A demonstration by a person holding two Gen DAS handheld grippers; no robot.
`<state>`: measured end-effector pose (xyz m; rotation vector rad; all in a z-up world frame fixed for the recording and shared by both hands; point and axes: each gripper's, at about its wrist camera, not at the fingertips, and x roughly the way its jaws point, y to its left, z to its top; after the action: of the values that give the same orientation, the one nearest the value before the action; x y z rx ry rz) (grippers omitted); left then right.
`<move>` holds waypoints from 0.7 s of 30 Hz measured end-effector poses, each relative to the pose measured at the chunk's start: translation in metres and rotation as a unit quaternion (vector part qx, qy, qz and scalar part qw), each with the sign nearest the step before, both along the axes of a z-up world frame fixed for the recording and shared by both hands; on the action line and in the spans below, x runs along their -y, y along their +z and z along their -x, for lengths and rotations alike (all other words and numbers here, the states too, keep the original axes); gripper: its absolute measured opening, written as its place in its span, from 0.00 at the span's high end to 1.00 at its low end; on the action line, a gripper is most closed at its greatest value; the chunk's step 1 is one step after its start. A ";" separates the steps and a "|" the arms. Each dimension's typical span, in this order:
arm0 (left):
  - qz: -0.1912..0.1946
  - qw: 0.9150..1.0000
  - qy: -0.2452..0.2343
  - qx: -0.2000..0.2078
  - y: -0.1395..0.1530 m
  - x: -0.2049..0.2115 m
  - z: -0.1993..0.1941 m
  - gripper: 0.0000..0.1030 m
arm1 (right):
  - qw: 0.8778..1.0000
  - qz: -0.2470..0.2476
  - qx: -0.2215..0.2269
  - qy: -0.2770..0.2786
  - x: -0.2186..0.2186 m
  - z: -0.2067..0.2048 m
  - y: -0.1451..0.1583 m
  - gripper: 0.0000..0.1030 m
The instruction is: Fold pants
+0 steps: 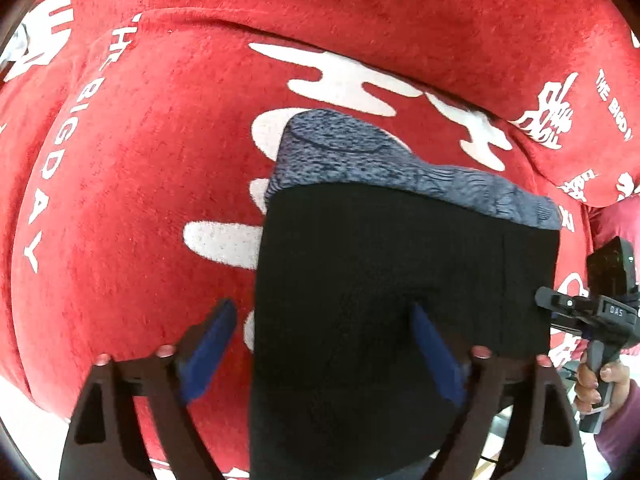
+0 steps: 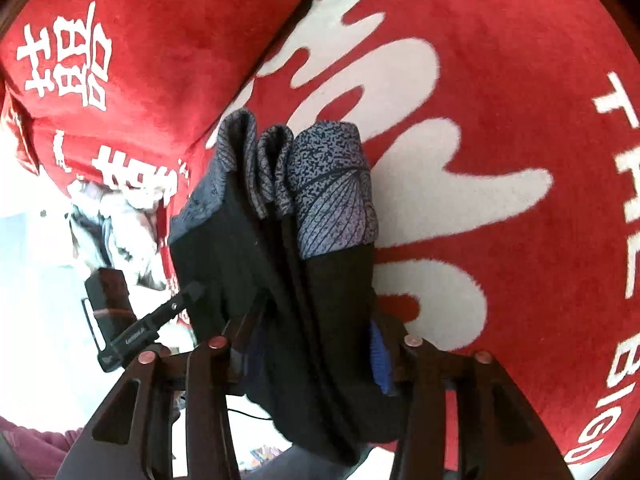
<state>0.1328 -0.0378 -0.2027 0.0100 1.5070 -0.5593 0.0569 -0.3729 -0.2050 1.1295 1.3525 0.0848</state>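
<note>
Fingers of the left gripper (image 1: 324,344) stand wide at the bottom of the left wrist view, blue pads spread. The folded pants (image 1: 400,280) lie between and just beyond them; the right pad (image 1: 430,344) sits against or over the black cloth, while the left pad is clear of it, over the red blanket (image 1: 132,184). I read this gripper as released rather than gripping. At the right edge of that view, the right gripper (image 2: 308,332) shows beside the pants' side, held in a person's hand (image 1: 596,384) with a dark red sleeve.

In the right wrist view the pants run up from between this gripper's fingers, several black layers stacked edge-on. The jaws stand at a middling width with the bundle filling the gap; whether the pads press on it I cannot tell, since cloth hides them.

Further up, the grey patterned cuffs (image 2: 332,184) end the bundle in the middle of the frame, lying on the blanket's large white lettering.

Judging by the compact stack of layers, the folding looks largely done. What seems left is letting go fully and perhaps squaring the edges.
</note>
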 end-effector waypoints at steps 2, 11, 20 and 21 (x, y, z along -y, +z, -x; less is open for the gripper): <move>-0.016 1.000 -0.012 0.015 0.002 0.004 0.002 0.07 | 0.999 0.028 -0.011 0.011 -0.004 -0.003 0.002 0.44; -0.077 0.991 -0.021 0.105 0.046 0.012 0.004 0.07 | 0.983 0.173 -0.018 0.053 -0.011 -0.009 0.051 0.40; -0.113 0.988 -0.014 0.101 0.046 0.016 0.007 0.07 | 0.975 0.199 0.012 0.102 -0.035 -0.027 0.078 0.67; -0.116 0.988 -0.017 0.102 0.046 0.017 0.011 0.07 | 0.974 0.201 0.003 0.104 -0.038 -0.027 0.076 0.67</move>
<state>0.1219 -0.0544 -0.1564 0.2664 1.3662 -0.3953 0.0840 -0.3345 -0.1295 0.6469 1.4016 -0.0338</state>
